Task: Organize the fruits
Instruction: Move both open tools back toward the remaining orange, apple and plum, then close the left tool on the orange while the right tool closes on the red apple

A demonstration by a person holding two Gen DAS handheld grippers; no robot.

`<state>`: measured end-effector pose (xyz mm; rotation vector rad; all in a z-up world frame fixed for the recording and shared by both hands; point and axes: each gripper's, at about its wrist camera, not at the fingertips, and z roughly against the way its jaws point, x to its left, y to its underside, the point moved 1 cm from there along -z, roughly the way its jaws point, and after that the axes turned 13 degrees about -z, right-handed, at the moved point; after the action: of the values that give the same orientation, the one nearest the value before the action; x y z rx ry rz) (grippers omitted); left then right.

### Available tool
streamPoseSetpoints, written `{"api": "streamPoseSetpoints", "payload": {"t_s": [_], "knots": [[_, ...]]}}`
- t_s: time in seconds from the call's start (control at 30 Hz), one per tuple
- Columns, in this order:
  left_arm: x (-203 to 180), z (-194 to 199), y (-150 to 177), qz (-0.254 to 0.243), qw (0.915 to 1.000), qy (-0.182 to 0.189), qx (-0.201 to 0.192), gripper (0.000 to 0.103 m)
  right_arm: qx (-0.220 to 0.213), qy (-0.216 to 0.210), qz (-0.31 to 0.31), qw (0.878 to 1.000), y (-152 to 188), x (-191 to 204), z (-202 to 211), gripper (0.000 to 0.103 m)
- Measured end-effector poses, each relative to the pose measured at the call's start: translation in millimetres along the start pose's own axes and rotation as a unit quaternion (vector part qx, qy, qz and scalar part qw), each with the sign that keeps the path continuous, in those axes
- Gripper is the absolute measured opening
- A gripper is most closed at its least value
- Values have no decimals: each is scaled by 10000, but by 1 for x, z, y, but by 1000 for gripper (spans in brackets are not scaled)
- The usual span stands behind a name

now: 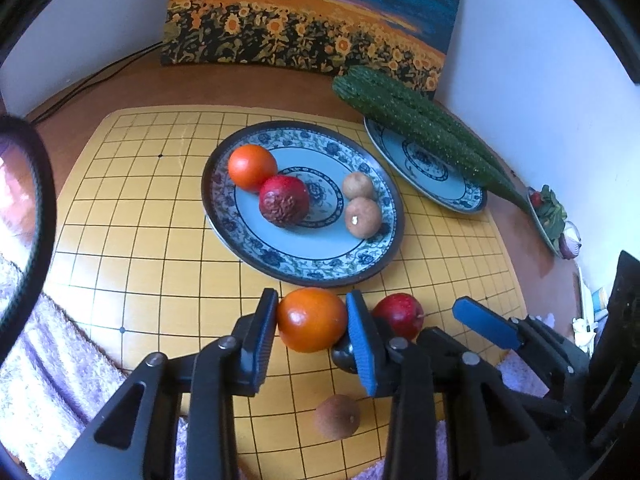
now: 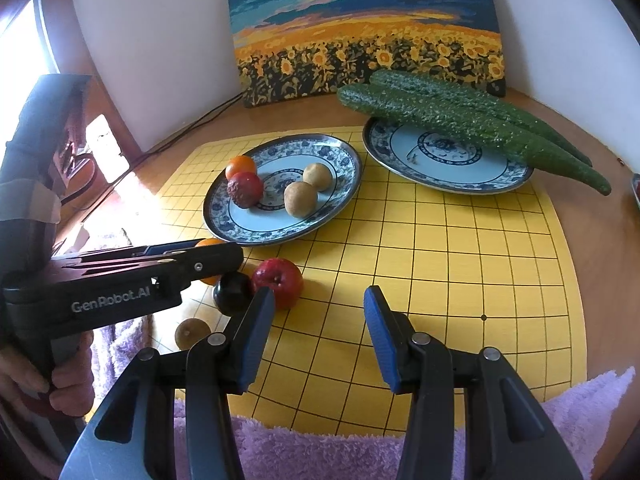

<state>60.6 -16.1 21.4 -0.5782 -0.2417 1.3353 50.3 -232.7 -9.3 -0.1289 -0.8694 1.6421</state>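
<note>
Both wrist views look down, sharing the plate (image 1: 248, 264).

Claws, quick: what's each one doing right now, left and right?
Left claw: closed on the orange, on the yellow board.
Right claw: open, holding nothing, beside the red apple.

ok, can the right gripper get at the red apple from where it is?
Probably yes: the right gripper is open and empty, the red apple sits by its left finger, though the black plum crowds it.

We find the left gripper (image 1: 311, 322) clamped on an orange fruit (image 1: 311, 319) just short of the near plate (image 1: 256, 248), a red apple (image 1: 400, 315) immediately beside it.
</note>
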Motion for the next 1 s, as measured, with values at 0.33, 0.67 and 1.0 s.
{"api": "streamPoseSetpoints", "payload": {"t_s": [0.33,0.67,1.0], "knots": [[14,16,5,47,9997,-170,-158,36,82,-23,118,9999,1,8,-6,48],[19,17,9,64,9994,-285,-178,36,132,-61,244,9996,2,18,-13,47],[23,19,10,107,9992,-312,-215,36,164,-268,89,9995,-3,16,-17,39]]}}
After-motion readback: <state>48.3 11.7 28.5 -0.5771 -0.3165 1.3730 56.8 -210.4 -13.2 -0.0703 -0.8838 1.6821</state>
